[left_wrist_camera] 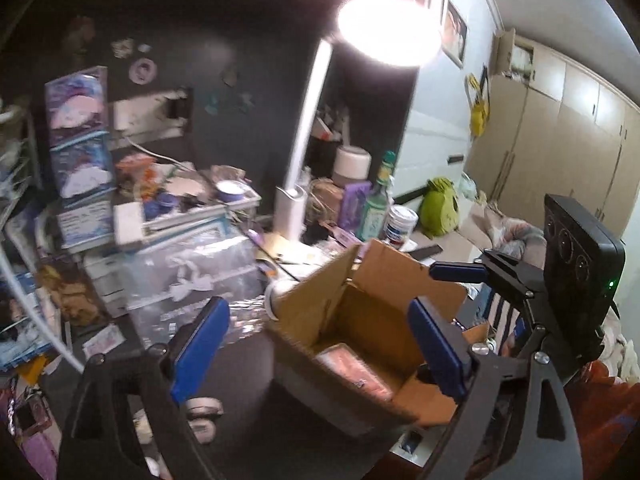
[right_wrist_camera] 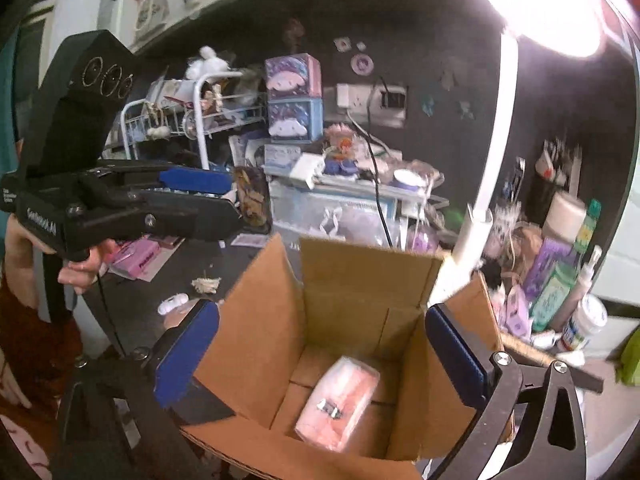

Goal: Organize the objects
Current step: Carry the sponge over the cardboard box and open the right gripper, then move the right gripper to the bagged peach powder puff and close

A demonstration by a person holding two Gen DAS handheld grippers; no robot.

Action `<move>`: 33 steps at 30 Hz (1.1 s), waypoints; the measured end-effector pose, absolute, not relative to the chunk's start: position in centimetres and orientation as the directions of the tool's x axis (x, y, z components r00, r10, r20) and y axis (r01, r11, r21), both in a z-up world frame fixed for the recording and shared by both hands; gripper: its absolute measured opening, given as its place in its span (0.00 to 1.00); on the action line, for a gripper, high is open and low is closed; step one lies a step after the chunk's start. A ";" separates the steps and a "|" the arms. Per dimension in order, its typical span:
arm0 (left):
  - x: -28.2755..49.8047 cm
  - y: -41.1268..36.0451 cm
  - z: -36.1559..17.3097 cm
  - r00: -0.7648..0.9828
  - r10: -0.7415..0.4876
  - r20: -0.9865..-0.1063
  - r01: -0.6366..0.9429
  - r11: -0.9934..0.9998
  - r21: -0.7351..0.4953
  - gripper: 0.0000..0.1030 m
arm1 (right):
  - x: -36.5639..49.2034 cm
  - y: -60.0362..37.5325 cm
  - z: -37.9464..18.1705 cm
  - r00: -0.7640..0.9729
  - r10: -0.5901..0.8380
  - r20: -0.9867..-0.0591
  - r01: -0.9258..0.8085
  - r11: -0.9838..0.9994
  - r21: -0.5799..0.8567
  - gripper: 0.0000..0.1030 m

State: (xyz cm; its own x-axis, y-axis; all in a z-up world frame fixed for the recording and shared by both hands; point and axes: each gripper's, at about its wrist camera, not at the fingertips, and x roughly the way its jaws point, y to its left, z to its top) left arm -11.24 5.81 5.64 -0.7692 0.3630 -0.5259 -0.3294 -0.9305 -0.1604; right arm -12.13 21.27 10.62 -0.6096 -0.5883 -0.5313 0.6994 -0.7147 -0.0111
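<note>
R gripper [right_wrist_camera: 320,360] jaws wide apart, empty, over open cardboard box [right_wrist_camera: 344,280]; pink packet [right_wrist_camera: 340,408] lies on box floor, label blurred. L gripper [left_wrist_camera: 320,344] jaws also apart, empty, box front edge cut off.

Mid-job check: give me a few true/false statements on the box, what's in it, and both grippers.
1. The cardboard box has its flaps open. True.
2. The box is empty. False: a pink packet lies on its bottom.
3. The right gripper is open with nothing in it. True.
4. The left gripper is shut on the pink packet. False: it is open and holds nothing.
5. The desk lamp is off. False: it glows brightly.
</note>
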 end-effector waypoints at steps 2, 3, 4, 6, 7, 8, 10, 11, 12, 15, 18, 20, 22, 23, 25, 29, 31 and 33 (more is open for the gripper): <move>-10.2 4.3 5.9 -0.790 0.340 -0.510 -0.304 -0.940 -0.156 0.87 | -11.3 20.0 11.1 -0.608 -0.590 -0.531 0.713 -0.700 -0.037 1.00; -9.4 3.1 5.9 -0.803 0.323 -0.501 -0.285 -0.946 -0.153 0.87 | -10.8 19.4 11.3 -0.603 -0.597 -0.528 0.722 -0.691 -0.043 1.00; -8.8 2.2 5.8 -0.811 0.313 -0.495 -0.272 -0.950 -0.154 0.88 | -10.1 18.5 11.4 -0.595 -0.613 -0.519 0.736 -0.675 -0.047 1.00; -7.6 0.0 5.4 -0.823 0.295 -0.486 -0.245 -0.956 -0.165 0.89 | -9.0 16.5 11.7 -0.566 -0.638 -0.522 0.766 -0.642 -0.047 1.00; -7.1 -1.0 5.1 -0.827 0.284 -0.485 -0.229 -0.958 -0.170 0.89 | -8.6 15.6 11.7 -0.540 -0.656 -0.527 0.787 -0.616 -0.039 1.00; -6.6 -2.1 4.6 -0.833 0.268 -0.485 -0.209 -0.962 -0.174 0.89 | -8.0 14.5 11.6 -0.504 -0.681 -0.531 0.813 -0.582 -0.026 1.00; -5.6 -4.1 3.5 -0.839 0.240 -0.488 -0.174 -0.969 -0.178 0.89 | -7.1 12.5 11.3 -0.454 -0.705 -0.545 0.843 -0.537 -0.007 1.00; -5.1 -5.1 2.9 -0.842 0.227 -0.490 -0.156 -0.971 -0.181 0.89 | -6.7 11.1 10.9 -0.425 -0.711 -0.560 0.855 -0.518 0.009 1.00; -4.6 -6.2 2.2 -0.844 0.214 -0.492 -0.137 -0.972 -0.189 0.89 | -6.5 10.3 10.5 -0.405 -0.715 -0.570 0.862 -0.506 0.023 1.00; -3.1 -9.0 -0.1 -0.845 0.182 -0.503 -0.086 -0.975 -0.207 0.89 | -5.8 7.0 8.4 -0.330 -0.718 -0.613 0.881 -0.468 0.074 1.00; -1.9 -11.3 -2.6 -0.835 0.147 -0.531 -0.035 -0.976 -0.215 0.89 | -5.8 4.0 5.2 -0.283 -0.697 -0.659 0.878 -0.464 0.114 1.00; -1.3 -12.2 -4.0 -0.826 0.132 -0.547 -0.012 -0.976 -0.216 0.89 | -6.3 2.5 2.7 -0.248 -0.681 -0.689 0.863 -0.478 0.162 1.00; -0.8 -12.9 -5.4 -0.815 0.123 -0.567 0.006 -0.975 -0.220 0.89 | -7.1 1.4 0.6 -0.245 -0.655 -0.715 0.842 -0.509 0.178 1.00; -0.5 -13.3 -6.1 -0.807 0.125 -0.577 0.008 -0.975 -0.222 0.89 | -7.4 1.1 -0.3 -0.251 -0.643 -0.724 0.834 -0.523 0.176 1.00; -0.2 -13.7 -6.8 -0.801 0.133 -0.584 0.004 -0.974 -0.228 0.89 | -7.9 0.4 -1.8 -0.241 -0.629 -0.739 0.820 -0.539 0.191 1.00; 0.8 -14.7 -7.4 -0.802 0.133 -0.582 0.010 -0.971 -0.237 0.89 | -8.9 -1.4 -3.4 -0.236 -0.601 -0.764 0.798 -0.568 0.201 1.00; 1.0 -15.1 -7.6 -0.803 0.119 -0.584 0.024 -0.973 -0.231 0.89 | -9.3 -2.2 -4.0 -0.250 -0.589 -0.769 0.784 -0.589 0.196 1.00; 1.2 -15.6 -7.8 -0.802 0.108 -0.587 0.038 -0.972 -0.231 0.89 | -9.7 -2.9 -4.4 -0.258 -0.580 -0.773 0.774 -0.602 0.194 1.00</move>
State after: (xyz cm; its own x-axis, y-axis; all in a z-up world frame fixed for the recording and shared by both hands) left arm 1.15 -15.63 -7.85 -0.8020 0.1079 -0.5875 0.0382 -0.9723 -0.2306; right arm -9.70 -2.86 -4.40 -0.2579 -0.5801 -0.7726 0.7742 -0.6025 0.1939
